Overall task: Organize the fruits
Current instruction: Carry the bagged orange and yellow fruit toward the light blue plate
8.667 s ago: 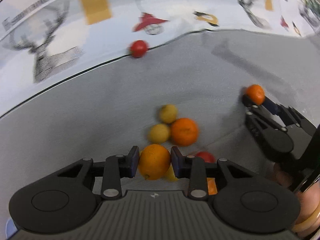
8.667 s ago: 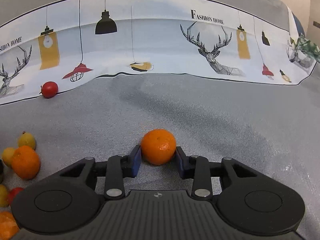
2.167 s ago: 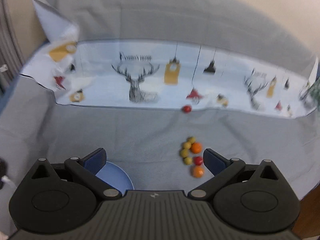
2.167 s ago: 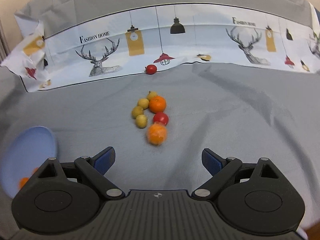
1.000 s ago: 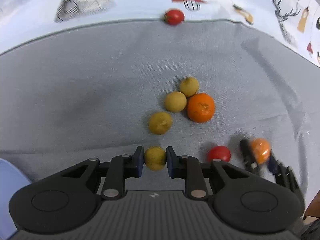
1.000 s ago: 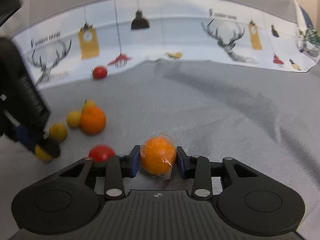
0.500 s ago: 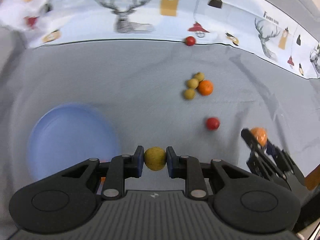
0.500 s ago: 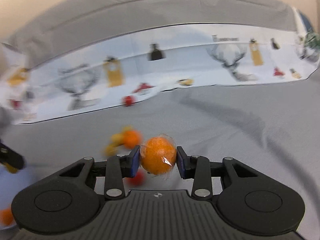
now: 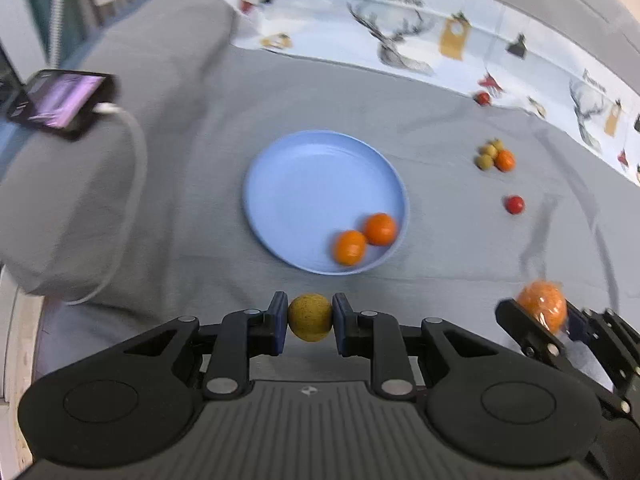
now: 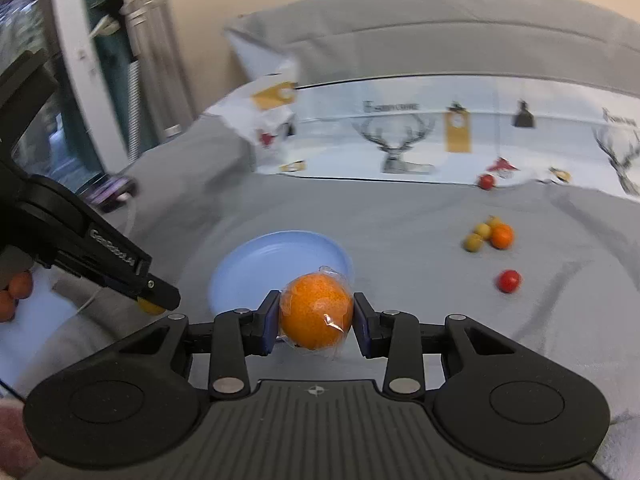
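Above the near edge of the grey cloth [image 9: 440,184], both grippers carry fruit toward the blue plate [image 9: 280,184]: the left gripper [image 9: 310,323] is clamped on a small yellow-green fruit [image 9: 310,317], the right gripper [image 10: 316,317] on a film-wrapped orange [image 10: 316,310]. Next, I judge, each must be lowered over the plate beside its two oranges [image 9: 365,237] and released.

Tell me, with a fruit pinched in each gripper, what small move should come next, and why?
Probably carry the left gripper forward over the blue plate and lower it. It is shut on a yellow fruit, short of the plate's near rim, where two oranges already sit.
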`<state>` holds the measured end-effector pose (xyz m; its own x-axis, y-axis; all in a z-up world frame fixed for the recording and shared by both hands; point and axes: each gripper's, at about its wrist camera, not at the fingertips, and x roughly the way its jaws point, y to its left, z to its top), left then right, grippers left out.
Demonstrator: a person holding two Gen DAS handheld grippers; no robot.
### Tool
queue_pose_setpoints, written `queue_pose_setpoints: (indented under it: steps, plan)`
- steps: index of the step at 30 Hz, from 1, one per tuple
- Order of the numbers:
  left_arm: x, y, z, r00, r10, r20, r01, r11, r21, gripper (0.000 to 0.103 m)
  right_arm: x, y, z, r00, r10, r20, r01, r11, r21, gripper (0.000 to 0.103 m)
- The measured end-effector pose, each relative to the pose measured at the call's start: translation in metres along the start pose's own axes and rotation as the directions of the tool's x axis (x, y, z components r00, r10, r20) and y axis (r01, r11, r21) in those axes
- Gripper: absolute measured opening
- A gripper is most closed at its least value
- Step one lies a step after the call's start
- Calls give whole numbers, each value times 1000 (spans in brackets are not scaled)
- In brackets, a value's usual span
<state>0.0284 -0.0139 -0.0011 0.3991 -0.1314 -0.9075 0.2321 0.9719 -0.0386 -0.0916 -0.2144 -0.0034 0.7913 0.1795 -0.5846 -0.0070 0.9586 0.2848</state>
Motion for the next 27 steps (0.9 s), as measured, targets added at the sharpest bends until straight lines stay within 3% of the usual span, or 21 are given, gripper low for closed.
queue_pose_setpoints:
  steps: [5,14,27]
  plan:
    - [-14,22,-10,999,-12,52,14,999,-39,26,-11,35,2,1000,-4,-9,3,996,-91,39]
    - [-17,37,-10,997,-37,74,42,996,-73,26,-13,52,5,999,-46,-10,44,989,-144,39]
    - [2,33,8,998,23,57,-21,999,-50,26,1,51,5,997,-60,-41,54,989,-138,39]
